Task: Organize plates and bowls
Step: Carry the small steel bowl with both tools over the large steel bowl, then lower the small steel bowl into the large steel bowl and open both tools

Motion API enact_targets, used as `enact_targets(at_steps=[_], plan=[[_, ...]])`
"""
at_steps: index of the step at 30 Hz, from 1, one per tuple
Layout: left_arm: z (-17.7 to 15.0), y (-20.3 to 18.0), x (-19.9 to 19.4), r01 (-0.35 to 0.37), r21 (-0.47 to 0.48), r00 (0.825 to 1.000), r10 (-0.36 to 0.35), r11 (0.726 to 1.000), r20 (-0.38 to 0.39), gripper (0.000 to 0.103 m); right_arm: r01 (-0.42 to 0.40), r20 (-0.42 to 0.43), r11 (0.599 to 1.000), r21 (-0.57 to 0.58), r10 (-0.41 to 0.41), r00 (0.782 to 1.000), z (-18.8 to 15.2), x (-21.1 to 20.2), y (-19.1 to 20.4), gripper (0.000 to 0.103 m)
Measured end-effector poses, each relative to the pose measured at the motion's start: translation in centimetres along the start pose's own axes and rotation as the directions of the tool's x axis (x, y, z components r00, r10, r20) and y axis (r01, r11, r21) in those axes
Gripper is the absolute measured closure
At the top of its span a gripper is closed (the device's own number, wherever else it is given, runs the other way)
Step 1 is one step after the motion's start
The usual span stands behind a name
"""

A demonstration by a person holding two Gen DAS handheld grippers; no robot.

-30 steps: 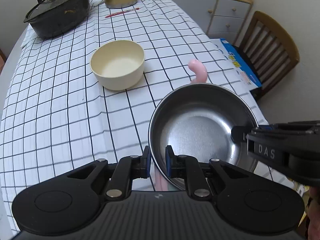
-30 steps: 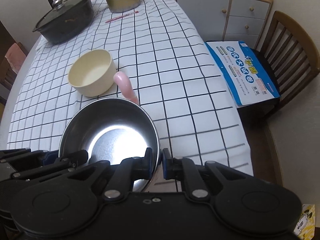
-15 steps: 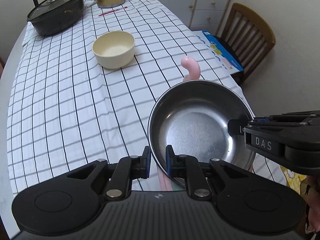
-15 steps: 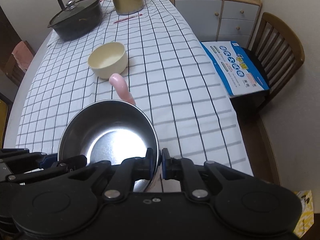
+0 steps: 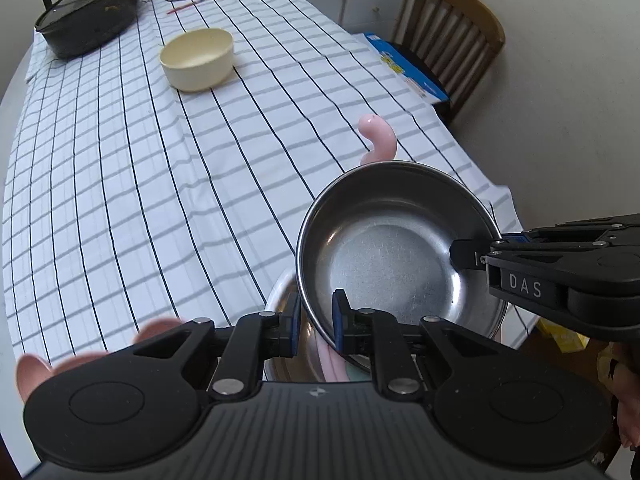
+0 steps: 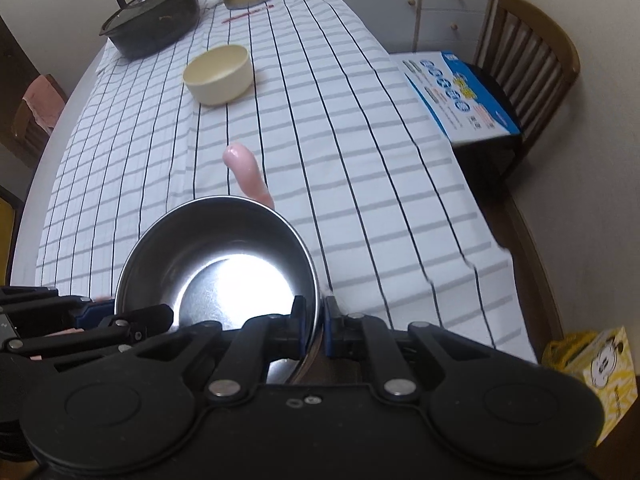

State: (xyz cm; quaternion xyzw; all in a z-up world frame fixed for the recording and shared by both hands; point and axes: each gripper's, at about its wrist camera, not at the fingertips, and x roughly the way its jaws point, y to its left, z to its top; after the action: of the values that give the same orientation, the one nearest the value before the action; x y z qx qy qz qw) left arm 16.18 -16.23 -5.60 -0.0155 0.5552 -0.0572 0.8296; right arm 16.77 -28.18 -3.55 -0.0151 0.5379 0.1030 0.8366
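— What are you carrying?

— A steel bowl (image 5: 394,248), pinched by its rim on two sides: my left gripper (image 5: 316,318) clamps the near edge, my right gripper (image 6: 321,326) the opposite edge. It hangs above the table's near end, over another metal dish (image 5: 282,300) with something pink under it.

— How does it handle?

— Rigid, probably light, but thin and slick; I judge the rim is the only sound hold, and it could swivel if one clamp loosens.

— And around you?

— A checked tablecloth (image 5: 132,184), a cream bowl (image 5: 198,58) well apart, a black lidded pot (image 5: 90,16) beyond, a wooden chair (image 6: 528,56) beside the table.
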Motion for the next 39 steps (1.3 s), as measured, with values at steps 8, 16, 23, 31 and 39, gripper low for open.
enact_targets(at_steps=[8, 16, 23, 31, 39], plan=[[-3.2, -1.3, 1.3, 0.005, 0.025, 1.000, -0.004, 1.000, -0.024, 0.088, 0.003, -0.031, 0.999, 0.034, -0.002, 1.000, -3.9, 0.7, -0.9, 0.095], [-4.6, -1.8, 3.2, -0.003, 0.032, 0.999, 0.004, 0.999, -0.051, 0.088, 0.013, -0.043, 0.999, 0.043, -0.011, 0.999, -5.4, 2.1, -1.3, 0.094], [-4.7, -1.9, 4.4, -0.024, 0.042, 0.998, 0.026, 0.999, -0.055, 0.089, 0.008, -0.043, 0.999, 0.049, -0.006, 0.999, -5.4, 3.0, -1.7, 0.095], [-4.8, -1.7, 5.1, -0.036, 0.045, 0.997, 0.039, 0.998, -0.065, 0.089, 0.002, -0.042, 0.999, 0.034, -0.001, 0.999, -5.3, 3.6, -1.4, 0.095], [-4.9, -1.1, 5.5, -0.035, 0.018, 0.996, 0.037, 0.999, -0.080, 0.089, -0.013, -0.047, 0.999, 0.050, 0.016, 0.999, -5.2, 3.7, -1.5, 0.093]])
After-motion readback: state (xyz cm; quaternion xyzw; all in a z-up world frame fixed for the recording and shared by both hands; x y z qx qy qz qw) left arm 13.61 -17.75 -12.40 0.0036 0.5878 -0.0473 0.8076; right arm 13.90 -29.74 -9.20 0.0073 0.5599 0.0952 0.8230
